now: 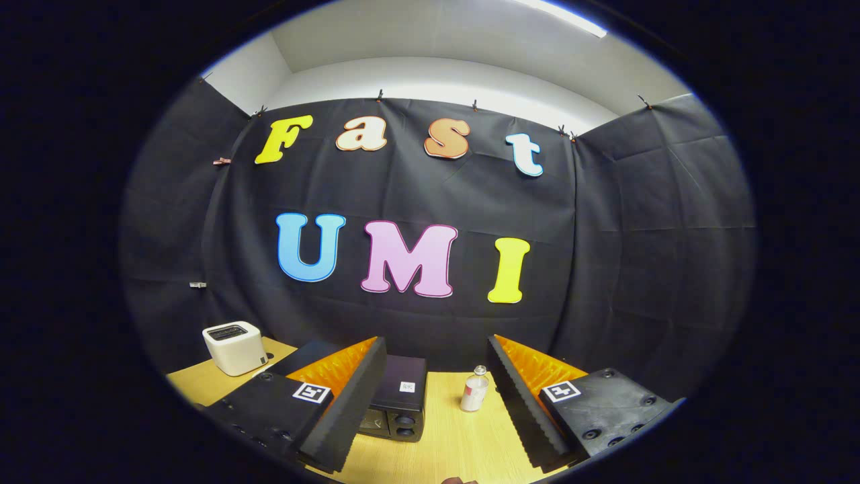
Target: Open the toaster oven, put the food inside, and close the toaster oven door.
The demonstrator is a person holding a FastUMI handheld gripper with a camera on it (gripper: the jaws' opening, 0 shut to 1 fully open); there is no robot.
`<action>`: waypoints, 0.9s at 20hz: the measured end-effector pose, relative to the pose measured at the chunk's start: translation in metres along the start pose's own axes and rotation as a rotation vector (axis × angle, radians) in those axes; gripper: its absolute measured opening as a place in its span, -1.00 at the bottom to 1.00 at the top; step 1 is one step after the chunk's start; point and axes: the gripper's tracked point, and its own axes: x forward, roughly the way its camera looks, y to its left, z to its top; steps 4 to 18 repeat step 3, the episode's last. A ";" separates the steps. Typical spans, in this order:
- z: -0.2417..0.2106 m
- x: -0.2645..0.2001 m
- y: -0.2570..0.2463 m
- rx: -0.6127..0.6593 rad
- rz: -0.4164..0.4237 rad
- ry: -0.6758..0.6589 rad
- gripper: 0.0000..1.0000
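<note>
A black toaster oven [398, 396] stands on the wooden table [450, 437], partly hidden behind the gripper's left finger; its control knobs face me and the door itself is hidden. My gripper [437, 403] is held above the table, open, with nothing between its fingers. A small brownish piece, perhaps the food [459, 480], peeks in close below the fingers; I cannot tell what it is.
A white pop-up toaster [235, 347] sits on the table to the far left of the oven. A small clear bottle with a white cap [474, 390] stands just right of the oven, between the fingers and beyond them. Black cloth walls close in the table.
</note>
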 end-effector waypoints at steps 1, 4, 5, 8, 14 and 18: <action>-0.001 0.003 -0.005 0.007 0.004 0.005 0.97; 0.002 0.008 -0.018 0.019 0.008 0.006 0.98; 0.002 0.008 -0.018 0.019 0.008 0.006 0.98; 0.002 0.008 -0.018 0.019 0.008 0.006 0.98; 0.002 0.008 -0.018 0.019 0.008 0.006 0.98; 0.002 0.008 -0.018 0.019 0.008 0.006 0.98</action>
